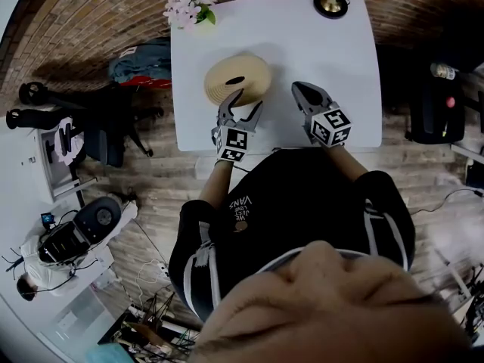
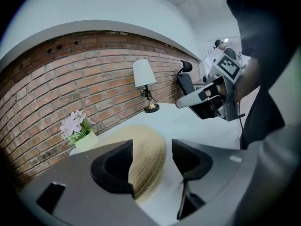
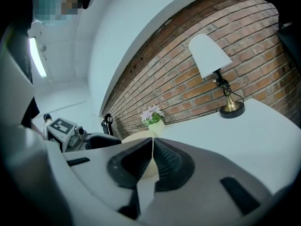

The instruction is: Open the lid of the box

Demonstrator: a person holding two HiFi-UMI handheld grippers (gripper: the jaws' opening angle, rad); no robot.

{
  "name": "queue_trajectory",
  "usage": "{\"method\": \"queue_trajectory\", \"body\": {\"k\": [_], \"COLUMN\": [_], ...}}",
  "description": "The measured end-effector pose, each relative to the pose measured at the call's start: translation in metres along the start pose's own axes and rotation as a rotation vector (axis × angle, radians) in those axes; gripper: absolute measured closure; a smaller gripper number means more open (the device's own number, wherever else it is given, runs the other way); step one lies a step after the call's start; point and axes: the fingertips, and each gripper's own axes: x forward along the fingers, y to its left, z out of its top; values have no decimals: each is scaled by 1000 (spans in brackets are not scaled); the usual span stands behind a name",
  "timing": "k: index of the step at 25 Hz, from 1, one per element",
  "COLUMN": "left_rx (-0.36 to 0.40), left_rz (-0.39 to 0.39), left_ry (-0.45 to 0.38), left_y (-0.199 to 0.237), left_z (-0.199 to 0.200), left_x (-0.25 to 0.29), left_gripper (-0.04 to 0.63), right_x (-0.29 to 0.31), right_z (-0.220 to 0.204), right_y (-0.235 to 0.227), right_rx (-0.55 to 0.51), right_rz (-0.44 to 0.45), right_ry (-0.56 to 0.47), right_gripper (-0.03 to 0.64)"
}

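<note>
box: round, tan, ribbed woven box (image 1: 237, 78) with a dark oval opening in its top. It sits on the white counter (image 1: 325, 51), left of centre and toward the person's edge.
lid: can't separate lid from body in any view; no gap visible.
left gripper (image 1: 246, 103): jaws apart, wide. Tips are at the box's near rim. In the left gripper view the rim shows in the gap between the two pads, and neither pad presses on it.
right gripper (image 1: 298, 88): jaws together, nothing between them. It is over bare counter just right of the box and not touching it. In the right gripper view the box shows only behind the closed tips.
grippers vs each other: side by side near the counter's front edge, apart, with the box's right side between them.
flowers: pale pink flowers in a light pot (image 1: 190, 7) at the far left corner of the counter, well apart from the box.
lamp: white shade, brass base (image 1: 331, 4), at the far right edge by the brick wall (image 2: 94, 79).
person: black top, standing at the counter's near edge.
</note>
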Motion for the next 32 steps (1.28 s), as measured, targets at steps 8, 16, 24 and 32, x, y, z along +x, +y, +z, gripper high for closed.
{"method": "queue_trajectory", "body": {"k": [8, 16, 24, 32], "left_rx": [108, 124, 120, 102], "left_rz": [13, 15, 46, 62], "left_ry": [146, 230, 284, 289], "left_y": [0, -2, 5, 8], "left_z": [-18, -32, -41, -40], "left_x": [12, 18, 21, 24], "left_gripper": [336, 336, 336, 336], "right_x": [29, 52, 73, 88], "right_z": [-18, -43, -64, -86], "right_y": [-7, -9, -1, 3], "right_rx": [-114, -214, -410, -636], "right_rz": [105, 228, 416, 577], "right_ry": [88, 203, 282, 341], "right_gripper": [612, 470, 327, 255]}}
